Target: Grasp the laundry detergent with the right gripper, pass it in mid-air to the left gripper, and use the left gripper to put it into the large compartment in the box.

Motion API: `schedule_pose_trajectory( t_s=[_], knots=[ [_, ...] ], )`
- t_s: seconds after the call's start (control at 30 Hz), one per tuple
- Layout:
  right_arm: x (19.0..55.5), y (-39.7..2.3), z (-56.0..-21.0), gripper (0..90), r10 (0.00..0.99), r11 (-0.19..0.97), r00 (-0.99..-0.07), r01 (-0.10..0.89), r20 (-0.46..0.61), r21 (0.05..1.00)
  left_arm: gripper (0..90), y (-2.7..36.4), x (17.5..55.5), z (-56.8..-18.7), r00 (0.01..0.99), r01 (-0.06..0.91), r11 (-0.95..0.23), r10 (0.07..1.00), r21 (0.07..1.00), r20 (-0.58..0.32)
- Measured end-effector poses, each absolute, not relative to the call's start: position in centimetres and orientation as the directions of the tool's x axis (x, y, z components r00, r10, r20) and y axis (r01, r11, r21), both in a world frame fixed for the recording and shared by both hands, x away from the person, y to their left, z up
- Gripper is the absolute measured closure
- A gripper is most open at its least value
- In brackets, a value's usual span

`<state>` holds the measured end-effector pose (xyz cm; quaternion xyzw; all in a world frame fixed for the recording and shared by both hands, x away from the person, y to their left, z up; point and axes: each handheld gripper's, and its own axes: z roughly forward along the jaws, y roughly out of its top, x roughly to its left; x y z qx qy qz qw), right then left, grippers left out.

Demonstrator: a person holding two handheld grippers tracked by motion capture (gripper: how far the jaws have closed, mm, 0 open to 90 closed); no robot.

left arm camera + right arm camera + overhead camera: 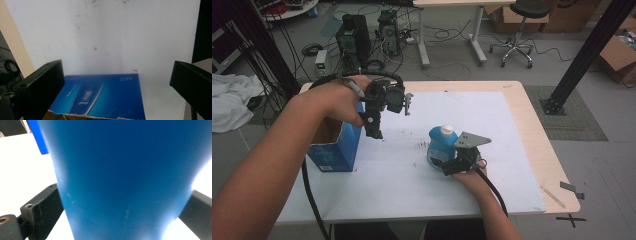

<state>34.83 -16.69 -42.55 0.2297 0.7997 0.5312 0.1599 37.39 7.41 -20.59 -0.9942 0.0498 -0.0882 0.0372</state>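
Count on the bench (pixel 512 100): 1 blue bottle (pixel 441 145) with white cap; 1 blue carton box (pixel 334 145), top open; 1 white sheet (pixel 472 120) covering the surface. Claws: 2, left claw (pixel 373 131) and right claw (pixel 451 167). Hands: 2.

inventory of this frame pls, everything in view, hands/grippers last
bottle: 1, blue with white cap, upright on the mat, centre-right
box: 1, blue, open-topped, left side of the mat
mat: 1, white, covers most of the table
table: 1, light wood
computer towers: 2, black, on the floor beyond the table
stool: 1, black, wheeled, far right
right gripper: 1, black, jaws at both sides of the bottle
left gripper: 1, black, open, above the box
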Motion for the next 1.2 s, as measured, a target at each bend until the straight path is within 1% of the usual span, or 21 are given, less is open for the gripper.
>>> schedule_pose_trajectory(
  t_s=[0.43,0.63,0.8,1.2],
  knots=[
    [34.63,-16.91,-42.93,12.8,0.537,0.324,-0.843,0.199,-0.007,0.925,0.1,7.39,37.33,-20.56,0.979,-0.091,-0.992,-0.105,-0.086,0.172],
    [34.62,-16.92,-42.84,15.0,0.534,0.308,-0.845,0.197,0.002,0.931,0.1,7.42,37.31,-20.66,0.98,-0.091,-0.991,-0.107,-0.097,0.17],
    [34.58,-16.92,-42.82,19.1,0.531,0.306,-0.848,0.19,-0.002,0.933,0.1,7.49,37.24,-20.64,0.979,-0.089,-0.992,-0.104,-0.094,0.175],
    [34.47,-16.71,-42.89,25.7,0.529,0.303,-0.848,0.176,-0.011,0.937,0.1,7.75,37.26,-20.72,0.979,-0.085,-0.991,-0.101,-0.099,0.175]
  ],
)
